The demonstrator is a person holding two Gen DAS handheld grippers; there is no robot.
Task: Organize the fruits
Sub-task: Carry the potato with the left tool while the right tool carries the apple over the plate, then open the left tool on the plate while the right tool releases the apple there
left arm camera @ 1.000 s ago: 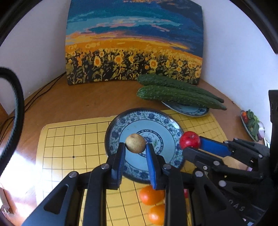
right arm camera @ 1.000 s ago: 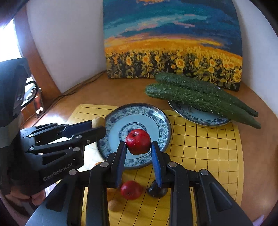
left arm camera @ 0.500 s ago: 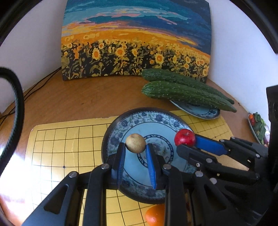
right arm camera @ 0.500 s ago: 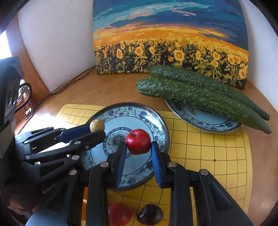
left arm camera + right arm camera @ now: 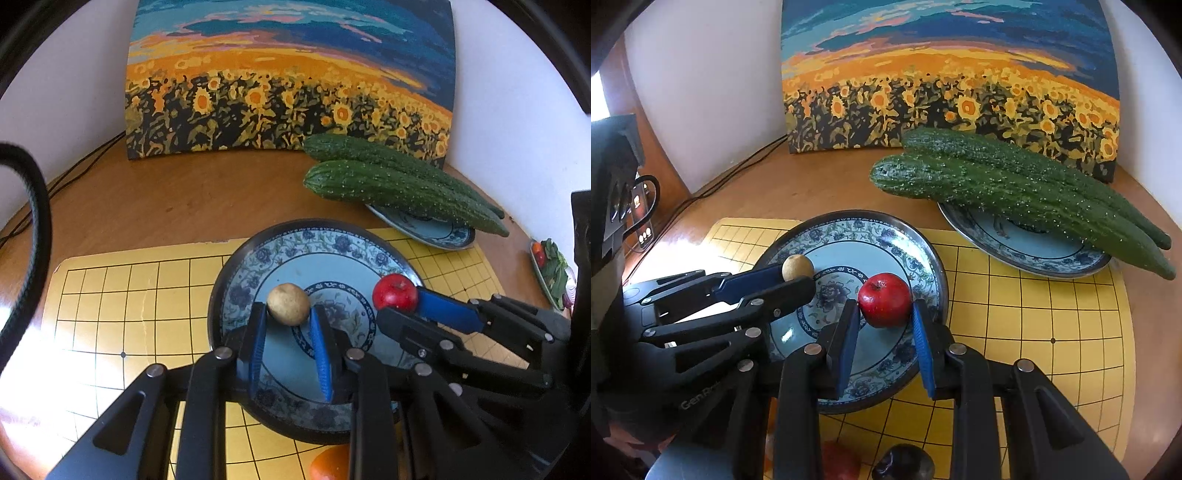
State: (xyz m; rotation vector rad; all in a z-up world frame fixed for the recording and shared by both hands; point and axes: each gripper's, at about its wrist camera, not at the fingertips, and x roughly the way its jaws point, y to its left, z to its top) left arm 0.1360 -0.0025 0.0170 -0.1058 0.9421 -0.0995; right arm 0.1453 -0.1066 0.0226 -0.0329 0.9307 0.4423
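My left gripper (image 5: 288,314) is shut on a small tan round fruit (image 5: 288,304) and holds it over the blue patterned plate (image 5: 258,254). My right gripper (image 5: 885,308) is shut on a red apple (image 5: 884,300) over the same plate (image 5: 886,236). Each gripper shows in the other view: the right one with the apple (image 5: 395,292) at the plate's right side, the left one with the tan fruit (image 5: 797,267) at its left side. An orange fruit (image 5: 328,465) lies on the mat near the bottom edge.
The plate stands on a yellow grid mat (image 5: 129,295) on a wooden table. Two long cucumbers (image 5: 1015,184) lie on a second blue plate (image 5: 1034,254) at the back right. A sunflower painting (image 5: 288,81) leans on the wall. A red fruit (image 5: 840,461) and a dark fruit (image 5: 905,463) lie near me.
Both grippers have moved forward with their fruits, from the plate's near edge to over the plate. The loose fruits on the mat have slid toward the bottom edge of the views.
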